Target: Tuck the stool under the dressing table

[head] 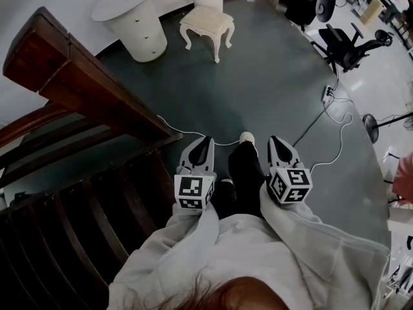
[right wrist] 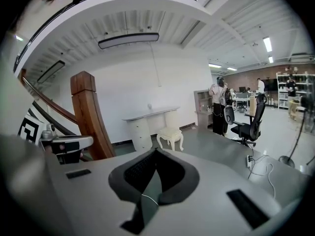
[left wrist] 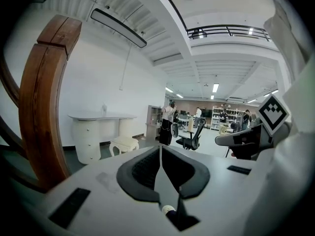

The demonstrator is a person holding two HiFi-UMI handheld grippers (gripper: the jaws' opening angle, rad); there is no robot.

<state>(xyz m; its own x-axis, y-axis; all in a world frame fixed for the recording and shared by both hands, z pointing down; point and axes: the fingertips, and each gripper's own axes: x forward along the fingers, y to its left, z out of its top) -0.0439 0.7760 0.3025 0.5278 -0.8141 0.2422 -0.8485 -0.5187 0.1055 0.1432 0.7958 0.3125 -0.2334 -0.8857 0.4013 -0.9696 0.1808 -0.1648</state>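
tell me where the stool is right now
In the head view the stool stands at top centre, out on the floor right by the white dressing table, not tucked under it.

Wooden stair post (right wrist: 91, 117); white wall (right wrist: 147, 77) behind it, grey floor (head: 258, 108) beside, black office chair (head: 352, 44) far right, possibly shelving (right wrist: 290, 85) beyond.

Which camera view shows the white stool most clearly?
The head view: the stool appears largest, seat and legs clear. The right gripper view shows it whole but smaller; the left gripper view hides its lower legs.

Cream stool (head: 207, 23), white dressing table (head: 132, 11), dark grey-green floor (head: 258, 95), reddish-brown wooden banister (head: 77, 82), black-and-white marker cubes (head: 193, 192).
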